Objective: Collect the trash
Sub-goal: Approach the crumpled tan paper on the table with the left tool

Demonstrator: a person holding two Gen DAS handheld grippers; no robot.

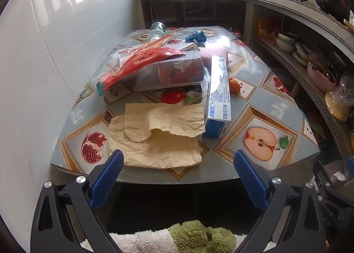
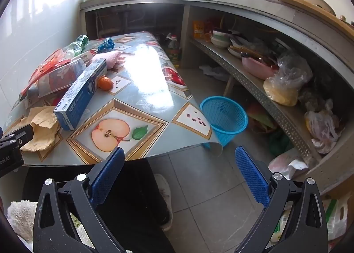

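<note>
Trash lies on a table (image 1: pixel 261 89) with a fruit-print cloth: crumpled tan paper (image 1: pixel 159 135) at the front, a long blue box (image 1: pixel 218 96), a clear plastic container (image 1: pixel 170 71) under a red wrapper (image 1: pixel 137 58), an orange peel piece (image 1: pixel 234 85), a blue crumpled wrapper (image 1: pixel 197 36) and a clear bottle (image 1: pixel 157 29). My left gripper (image 1: pixel 178 160) is open just in front of the tan paper, holding nothing. My right gripper (image 2: pixel 180 158) is open over the table's front right corner and the floor. A blue mesh basket (image 2: pixel 224 118) stands on the floor right of the table (image 2: pixel 146 89).
A white tiled wall runs along the table's left side. Concrete shelves (image 2: pixel 261 89) with bowls, bags and pots curve along the right. A pink cloth (image 2: pixel 108 58) lies on the table. A person's dark trousers and shoe (image 2: pixel 163 200) are below the right gripper.
</note>
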